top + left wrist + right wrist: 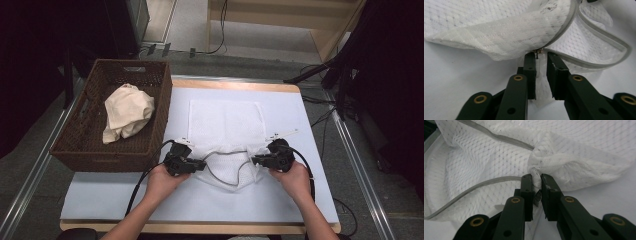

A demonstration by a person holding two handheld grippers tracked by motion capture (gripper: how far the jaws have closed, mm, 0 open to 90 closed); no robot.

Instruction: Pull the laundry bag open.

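Note:
A white mesh bag (226,125) with a grey zipper band lies flat on the white table cover, its near end open and rumpled. My left gripper (202,164) is at the bag's near left corner, my right gripper (255,160) at its near right corner, each held by a hand. In the left gripper view the jaws (539,56) stand slightly apart with a thin edge of mesh (499,32) and the zipper end between them. In the right gripper view the jaws (536,178) also show a narrow gap, with a bunched fold of mesh (554,162) and a small tag in it.
A brown wicker basket (90,150) stands at the table's left with a crumpled cream cloth (127,112) inside. The white table cover (150,195) reaches the near edge. Cables and wooden furniture lie on the floor beyond the table.

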